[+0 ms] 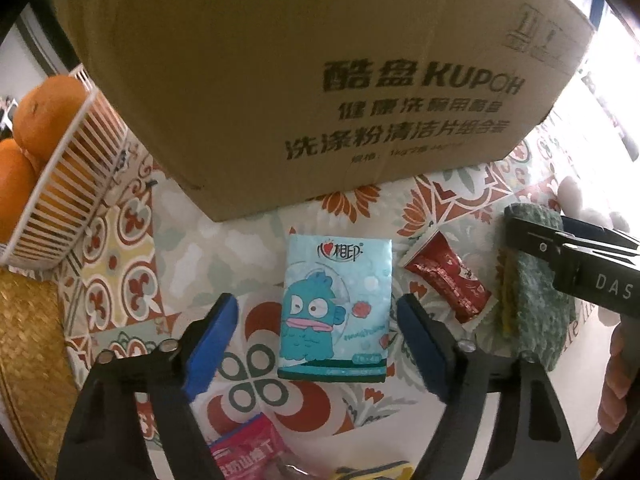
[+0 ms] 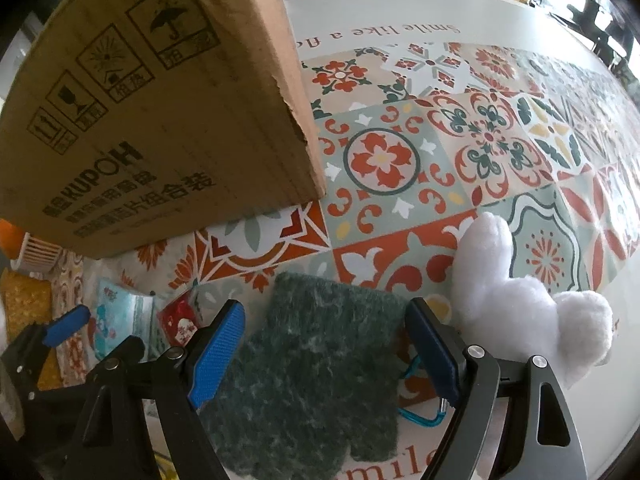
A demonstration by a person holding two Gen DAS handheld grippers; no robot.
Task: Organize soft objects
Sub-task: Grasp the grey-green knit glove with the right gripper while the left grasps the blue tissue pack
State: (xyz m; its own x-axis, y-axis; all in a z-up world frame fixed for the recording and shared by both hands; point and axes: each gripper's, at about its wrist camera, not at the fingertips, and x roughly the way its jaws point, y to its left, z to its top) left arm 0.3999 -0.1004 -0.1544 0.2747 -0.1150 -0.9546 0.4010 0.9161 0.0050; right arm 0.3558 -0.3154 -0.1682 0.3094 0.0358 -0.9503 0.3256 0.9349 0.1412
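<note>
Below, the left claw point(image 1: 316, 336) gapes around the tissue pack point(image 1: 336, 312) untouched, the right claw point(image 2: 326, 348) gapes over the green scouring pad point(image 2: 312, 376).

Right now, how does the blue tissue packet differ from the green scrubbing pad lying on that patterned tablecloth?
The tissue packet is glossy pale blue with a cartoon fish; the scrubbing pad is dark green, fuzzy and unprinted. The packet is a neat rectangle, while the pad's near edge is notched. The packet lies between the left gripper's fingers, the pad between the right gripper's. Both lie flat on the tablecloth, ungripped.
</note>
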